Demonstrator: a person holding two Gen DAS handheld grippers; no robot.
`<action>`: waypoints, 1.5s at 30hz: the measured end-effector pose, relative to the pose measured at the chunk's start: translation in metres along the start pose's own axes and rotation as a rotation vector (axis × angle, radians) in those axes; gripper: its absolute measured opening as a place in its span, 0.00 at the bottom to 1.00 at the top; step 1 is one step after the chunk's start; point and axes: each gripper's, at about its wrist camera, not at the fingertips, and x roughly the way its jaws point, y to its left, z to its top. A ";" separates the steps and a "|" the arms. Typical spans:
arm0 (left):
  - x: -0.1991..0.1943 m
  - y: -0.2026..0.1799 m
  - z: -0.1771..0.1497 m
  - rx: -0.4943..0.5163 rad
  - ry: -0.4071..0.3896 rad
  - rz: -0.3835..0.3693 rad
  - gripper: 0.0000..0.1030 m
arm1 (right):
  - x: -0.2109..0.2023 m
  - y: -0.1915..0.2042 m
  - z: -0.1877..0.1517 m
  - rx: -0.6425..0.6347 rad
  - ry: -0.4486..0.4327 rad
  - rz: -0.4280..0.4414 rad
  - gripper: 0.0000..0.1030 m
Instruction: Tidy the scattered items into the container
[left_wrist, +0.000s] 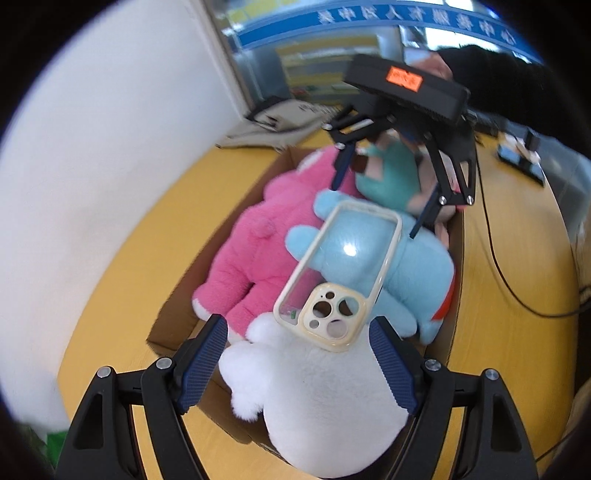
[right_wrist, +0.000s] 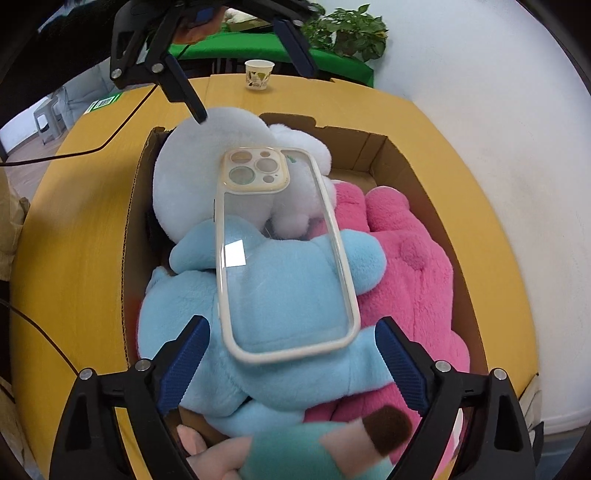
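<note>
Both grippers spread, nothing clamped.
My right gripper (right_wrist: 291, 354) gapes at lower frame over the clear phone case (right_wrist: 284, 254), which lies mid-frame atop the blue plush (right_wrist: 295, 369) and white plush (right_wrist: 192, 177) in the cardboard box (right_wrist: 424, 177); my left gripper (left_wrist: 297, 365) likewise holds nothing.

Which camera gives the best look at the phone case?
The right wrist view: the phone case lies whole and sharp on the soft toys. The left wrist view shows the phone case too, smaller and slightly blurred.
</note>
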 end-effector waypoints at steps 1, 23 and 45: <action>-0.004 -0.002 0.002 -0.012 -0.016 0.018 0.78 | -0.007 0.000 -0.004 0.021 -0.011 -0.017 0.92; -0.069 -0.147 -0.026 -0.461 -0.206 0.233 0.78 | -0.137 0.143 -0.099 0.776 -0.381 -0.459 1.00; -0.071 -0.179 -0.045 -0.799 -0.168 0.463 0.78 | -0.120 0.203 -0.107 1.097 -0.346 -0.537 1.00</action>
